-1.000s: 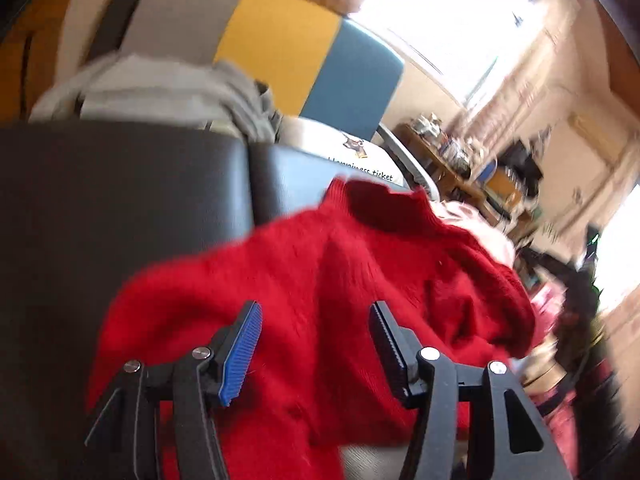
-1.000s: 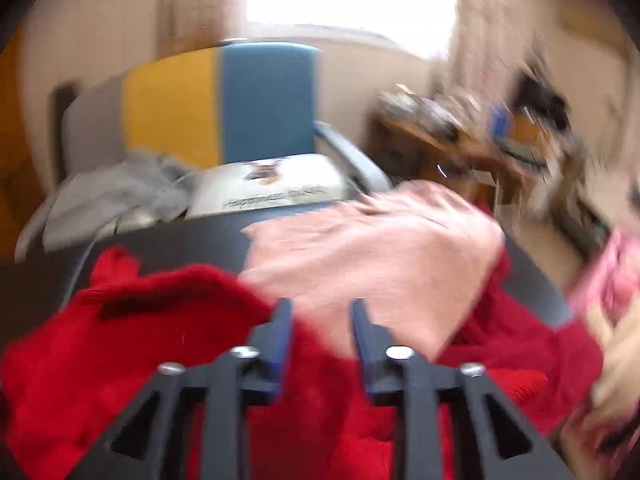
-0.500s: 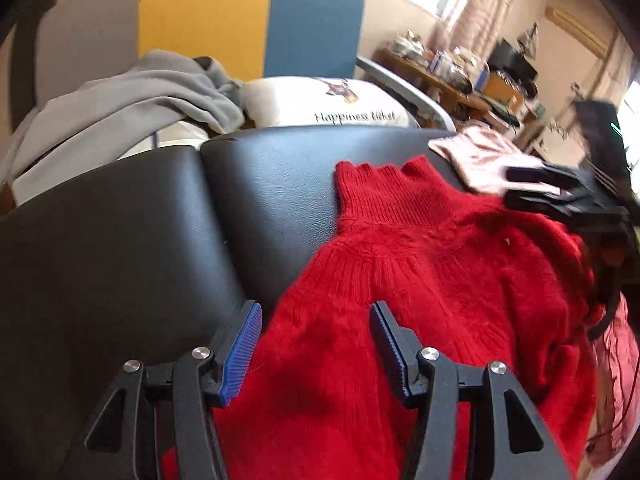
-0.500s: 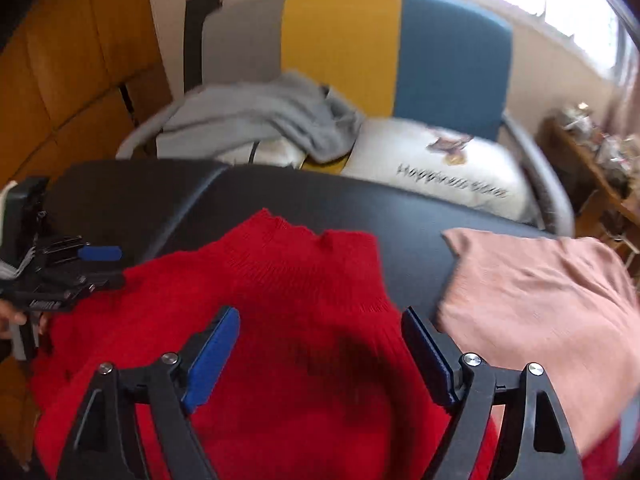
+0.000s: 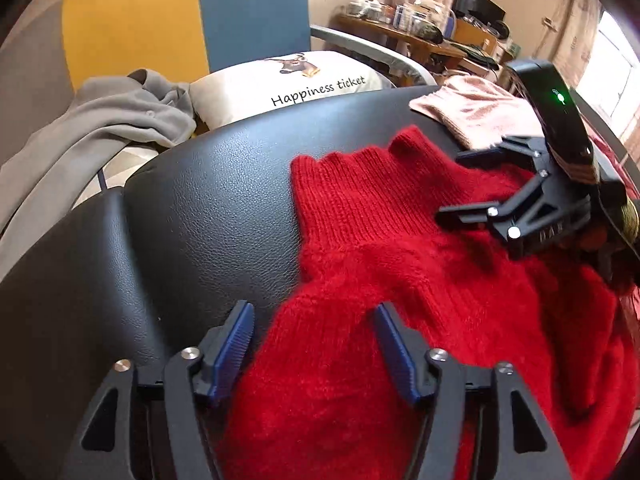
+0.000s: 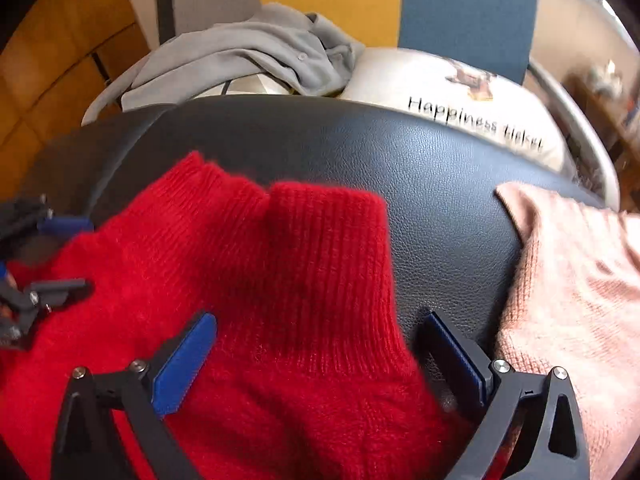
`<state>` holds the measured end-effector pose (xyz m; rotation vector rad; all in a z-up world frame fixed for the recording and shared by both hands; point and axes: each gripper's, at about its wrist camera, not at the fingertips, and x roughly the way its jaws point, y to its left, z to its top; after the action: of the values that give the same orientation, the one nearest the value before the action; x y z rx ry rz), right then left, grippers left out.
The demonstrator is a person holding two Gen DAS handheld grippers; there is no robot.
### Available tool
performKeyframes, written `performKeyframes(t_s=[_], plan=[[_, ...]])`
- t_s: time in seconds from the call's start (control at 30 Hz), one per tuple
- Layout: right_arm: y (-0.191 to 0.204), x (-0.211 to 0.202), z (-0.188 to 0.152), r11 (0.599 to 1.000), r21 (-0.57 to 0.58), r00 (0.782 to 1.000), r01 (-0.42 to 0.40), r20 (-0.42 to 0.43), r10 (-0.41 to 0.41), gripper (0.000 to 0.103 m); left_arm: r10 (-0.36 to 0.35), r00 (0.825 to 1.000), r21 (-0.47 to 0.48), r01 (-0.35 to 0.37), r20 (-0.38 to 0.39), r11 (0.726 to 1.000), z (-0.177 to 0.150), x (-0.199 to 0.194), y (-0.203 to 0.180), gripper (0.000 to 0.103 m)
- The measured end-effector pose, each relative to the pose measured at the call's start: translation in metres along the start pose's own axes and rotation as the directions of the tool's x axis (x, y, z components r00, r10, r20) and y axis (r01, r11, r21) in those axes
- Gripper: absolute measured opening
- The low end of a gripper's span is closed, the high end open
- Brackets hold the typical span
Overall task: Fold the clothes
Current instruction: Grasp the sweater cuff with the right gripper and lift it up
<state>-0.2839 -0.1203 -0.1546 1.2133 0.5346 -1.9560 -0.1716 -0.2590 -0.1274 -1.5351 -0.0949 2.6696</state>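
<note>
Red knit sweater (image 5: 400,280) lies spread on the black padded bench (image 5: 200,208), ribbed collar (image 6: 320,248) pointing toward the far edge; fabric rumpled, not flat. Left tool (image 5: 314,340) sits low over the sweater's near left part, blue-padded fingers (image 5: 236,340) spread wide with red knit between them, nothing pinched. Right tool (image 6: 320,354) is over the collar base, fingers (image 6: 184,364) spread wider; the collar's foot sits between them, the right finger over bare black bench beside the knit; whether the pads touch the wool, cannot tell. In the left wrist view the right tool shows from the side, its dark body with a green light above the sweater's right shoulder. Pink knit garment (image 6: 572,288) lies on the bench just right of the sweater. Behind the bench: white cushion (image 5: 312,80) printed "Happiness ticket"; crumpled grey garment (image 6: 248,56) beside it; both on a chair (image 5: 192,20) with grey, yellow and blue back panels. Cluttered wooden desk (image 5: 420,36) farther right.
</note>
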Motion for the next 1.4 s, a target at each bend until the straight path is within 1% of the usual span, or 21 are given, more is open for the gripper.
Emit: performKeyframes(t_s=[0.17,0.27,0.33,0.37,0.43,0.47,0.5,0.57,0.63,0.7,0.77,0.83,0.93,0.97,1.03,1.07,1.1,1.17,1.27,1.33,1.4], plan=[[0.002,-0.005,-0.005,1.0,0.01,1.0,-0.009,-0.003,0.009,0.101,0.045,0.999,-0.016,-0.046,-0.019,0.999,0.0,0.002,-0.007,0.068],[0.006,-0.009,-0.008,1.0,0.0,1.0,-0.008,0.009,0.008,0.086,0.066,0.997,-0.043,-0.067,-0.031,0.997,0.0,0.002,-0.01,0.067],[0.01,-0.013,-0.012,1.0,-0.012,1.0,-0.009,0.021,0.009,0.063,0.082,0.996,-0.054,-0.084,-0.034,0.995,-0.002,0.001,-0.014,0.062],[0.014,-0.015,-0.014,1.0,-0.018,1.0,-0.009,0.024,0.01,0.056,0.083,0.996,-0.057,-0.084,-0.029,0.995,-0.004,-0.001,-0.016,0.054],[0.023,-0.02,-0.018,0.999,-0.031,1.0,-0.01,0.028,0.011,0.031,0.074,0.997,-0.065,-0.075,-0.018,0.995,-0.01,-0.007,-0.022,0.031],[0.028,-0.022,-0.02,0.999,-0.038,0.999,-0.008,0.03,0.009,0.026,0.063,0.998,-0.081,-0.064,-0.017,0.995,-0.013,-0.01,-0.024,0.012],[0.034,-0.025,-0.023,0.999,-0.048,0.999,0.004,0.032,-0.002,0.021,0.058,0.998,-0.106,-0.059,-0.013,0.993,-0.017,-0.014,-0.026,0.012],[0.045,-0.032,-0.028,0.997,-0.066,0.999,0.027,0.037,-0.024,0.017,0.059,0.998,-0.149,-0.058,0.009,0.987,-0.029,-0.023,-0.03,0.01],[0.055,-0.048,-0.035,0.996,-0.077,0.996,0.049,0.072,-0.043,0.016,0.068,0.995,-0.199,-0.053,0.074,0.979,-0.047,-0.042,-0.033,0.01],[0.064,-0.071,-0.042,0.996,-0.073,0.991,0.06,0.127,-0.05,0.016,0.077,0.983,-0.27,-0.03,0.166,0.962,-0.068,-0.07,-0.034,0.01],[0.076,-0.104,-0.05,0.996,-0.063,0.977,0.056,0.209,-0.041,0.015,0.103,0.961,-0.324,-0.016,0.255,0.946,-0.086,-0.1,-0.035,0.01],[0.091,-0.141,-0.059,0.997,-0.059,0.953,0.045,0.301,-0.025,0.015,0.138,0.921,-0.376,0.01,0.364,0.927,-0.106,-0.142,-0.036,0.01],[0.123,-0.202,-0.073,0.998,-0.062,0.893,0.005,0.449,0.023,0.015,0.217,0.83,-0.414,0.018,0.513,0.91,-0.134,-0.211,-0.044,0.01],[0.133,-0.223,-0.077,0.998,-0.064,0.868,-0.008,0.496,0.039,0.015,0.239,0.801,-0.419,0.016,0.549,0.908,-0.141,-0.23,-0.047,0.01],[0.154,-0.263,-0.086,0.997,-0.071,0.808,-0.034,0.585,0.069,0.015,0.307,0.724,-0.413,-0.034,0.617,0.91,-0.158,-0.276,-0.06,0.01],[0.165,-0.283,-0.091,0.996,-0.076,0.776,-0.046,0.625,0.084,0.015,0.322,0.702,-0.413,-0.044,0.635,0.91,-0.164,-0.289,-0.063,0.01],[0.176,-0.3,-0.095,0.995,-0.088,0.748,-0.053,0.657,0.097,0.015,0.341,0.665,-0.42,-0.045,0.665,0.907,-0.174,-0.311,-0.068,0.01],[0.196,-0.332,-0.103,0.992,-0.104,0.689,-0.065,0.715,0.12,0.015,0.366,0.601,-0.428,-0.044,0.711,0.903,-0.185,-0.343,-0.074,0.01],[0.216,-0.38,-0.114,0.988,-0.116,0.592,-0.1,0.792,0.153,0.015,0.404,0.48,-0.444,-0.033,0.779,0.895,-0.204,-0.398,-0.088,0.008],[0.229,-0.411,-0.12,0.986,-0.125,0.526,-0.108,0.835,0.163,0.015,0.433,0.372,-0.445,-0.058,0.821,0.893,-0.216,-0.437,-0.104,0.006],[0.241,-0.442,-0.129,0.985,-0.134,0.448,-0.108,0.878,0.169,0.015,0.441,0.244,-0.439,-0.067,0.864,0.896,-0.226,-0.478,-0.118,0.0]])
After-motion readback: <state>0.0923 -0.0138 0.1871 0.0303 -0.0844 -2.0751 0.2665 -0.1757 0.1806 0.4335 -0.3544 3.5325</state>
